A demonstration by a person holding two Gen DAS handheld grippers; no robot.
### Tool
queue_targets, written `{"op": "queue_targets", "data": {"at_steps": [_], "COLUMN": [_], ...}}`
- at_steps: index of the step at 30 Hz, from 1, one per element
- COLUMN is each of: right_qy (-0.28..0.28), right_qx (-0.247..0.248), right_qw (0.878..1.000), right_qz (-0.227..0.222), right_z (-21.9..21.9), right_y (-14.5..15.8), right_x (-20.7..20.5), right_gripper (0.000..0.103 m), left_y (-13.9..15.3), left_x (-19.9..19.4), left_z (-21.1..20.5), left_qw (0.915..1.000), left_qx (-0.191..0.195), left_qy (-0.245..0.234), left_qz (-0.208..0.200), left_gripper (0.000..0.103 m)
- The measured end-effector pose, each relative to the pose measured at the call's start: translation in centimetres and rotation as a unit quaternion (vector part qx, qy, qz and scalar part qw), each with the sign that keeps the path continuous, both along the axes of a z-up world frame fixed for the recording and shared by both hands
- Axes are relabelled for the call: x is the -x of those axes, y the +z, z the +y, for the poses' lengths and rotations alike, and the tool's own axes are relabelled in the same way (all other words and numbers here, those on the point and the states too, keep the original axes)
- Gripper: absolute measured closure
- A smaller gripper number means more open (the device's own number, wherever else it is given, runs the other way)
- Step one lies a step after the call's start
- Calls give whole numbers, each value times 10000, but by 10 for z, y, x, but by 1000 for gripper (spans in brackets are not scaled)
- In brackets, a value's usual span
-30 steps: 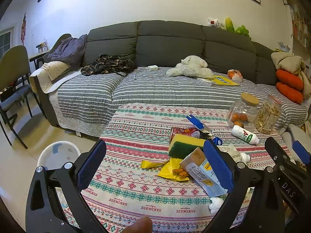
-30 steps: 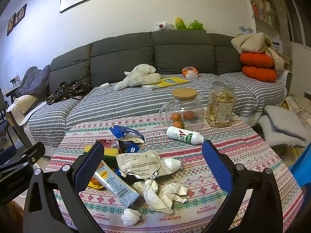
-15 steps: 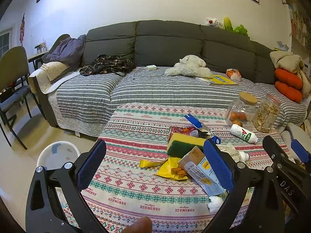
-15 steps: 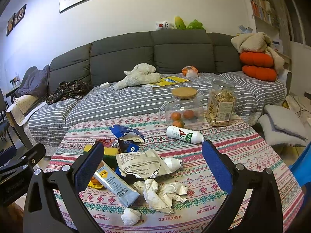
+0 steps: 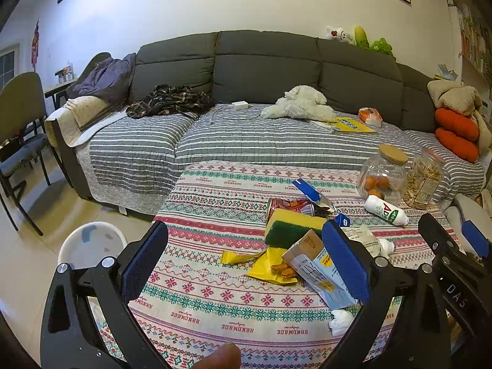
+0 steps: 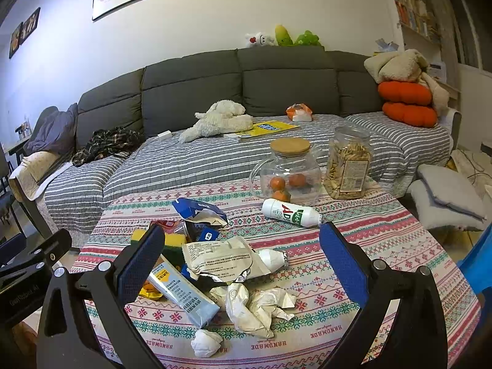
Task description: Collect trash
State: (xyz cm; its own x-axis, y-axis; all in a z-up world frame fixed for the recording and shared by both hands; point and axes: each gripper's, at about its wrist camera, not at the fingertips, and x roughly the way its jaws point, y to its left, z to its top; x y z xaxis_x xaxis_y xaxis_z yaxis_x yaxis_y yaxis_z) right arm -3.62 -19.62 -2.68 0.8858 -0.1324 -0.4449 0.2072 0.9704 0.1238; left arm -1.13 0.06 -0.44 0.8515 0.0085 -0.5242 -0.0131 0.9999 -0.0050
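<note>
Trash lies in a pile on the patterned tablecloth: crumpled white paper, a small white paper ball, a blue-grey carton, a torn foil wrapper, a blue bag, a yellow wrapper and a red can. A yellow-green sponge sits among them. My right gripper is open and empty, held above the pile. My left gripper is open and empty, over the table's left part. A white bin stands on the floor left of the table.
A white bottle lies by a glass jar of oranges and a snack jar at the table's back right. A grey sofa with a plush toy stands behind. Chairs stand far left.
Both grippers have barely moved. The left view has drifted slightly; both stay open and empty.
</note>
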Motion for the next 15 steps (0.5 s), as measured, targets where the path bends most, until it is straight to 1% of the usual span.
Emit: {"op": "queue_targets", "data": {"at_steps": [15], "right_qy": [8], "right_qx": [-8], "right_qw": [10000], "right_qz": [21], "right_z": [-1], "right_y": [0], "right_x": [1], "right_gripper": [5], "left_y": [-2], "left_x": [-1], "left_z": [3], "left_qw": [10000], "left_qx": [9], "left_qy": [9], "left_qz": [15], "left_gripper": [7]}}
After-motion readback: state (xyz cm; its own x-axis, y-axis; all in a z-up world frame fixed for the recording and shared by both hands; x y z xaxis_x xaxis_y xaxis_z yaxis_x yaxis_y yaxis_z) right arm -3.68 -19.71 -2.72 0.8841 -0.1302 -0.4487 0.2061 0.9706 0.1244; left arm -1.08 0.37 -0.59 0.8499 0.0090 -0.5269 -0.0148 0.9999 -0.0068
